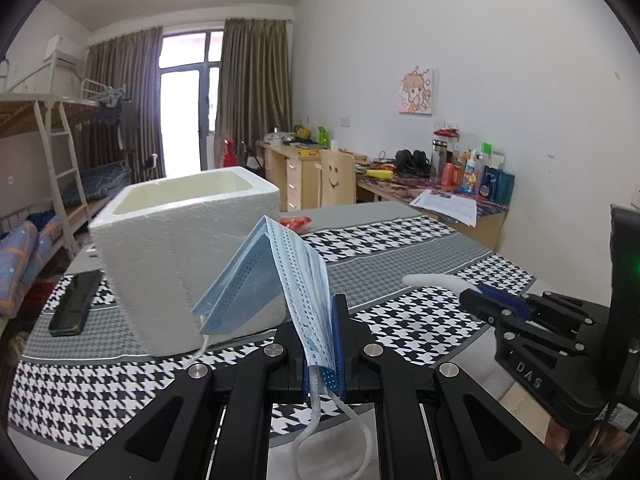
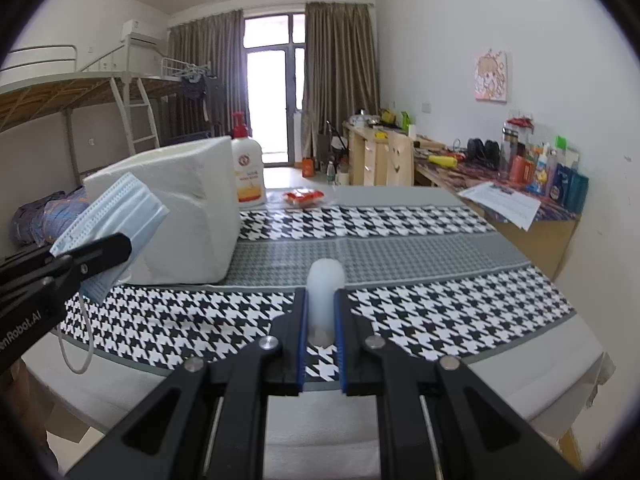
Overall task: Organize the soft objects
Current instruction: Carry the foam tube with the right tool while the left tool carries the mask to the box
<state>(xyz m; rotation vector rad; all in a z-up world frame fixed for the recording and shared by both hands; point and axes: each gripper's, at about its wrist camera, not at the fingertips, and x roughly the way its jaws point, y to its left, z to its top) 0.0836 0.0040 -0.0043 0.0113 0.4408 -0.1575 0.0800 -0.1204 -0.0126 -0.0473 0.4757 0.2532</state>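
My left gripper (image 1: 322,336) is shut on a folded blue face mask (image 1: 276,276), held above the table just in front of the white foam box (image 1: 188,240); its ear loops hang down. In the right wrist view the mask (image 2: 116,208) and left gripper (image 2: 96,254) show at the left, beside the box (image 2: 180,208). My right gripper (image 2: 322,312) is shut on a soft white translucent piece (image 2: 325,292), held over the houndstooth cloth (image 2: 400,220). From the left wrist view that piece (image 1: 432,281) sticks out of the right gripper (image 1: 474,294).
A black phone (image 1: 76,302) lies left of the box. A lotion pump bottle (image 2: 246,168) stands behind the box, and a red packet (image 2: 304,197) lies at the table's far end. A cluttered desk (image 2: 520,196) runs along the right wall. Bunk beds stand at left.
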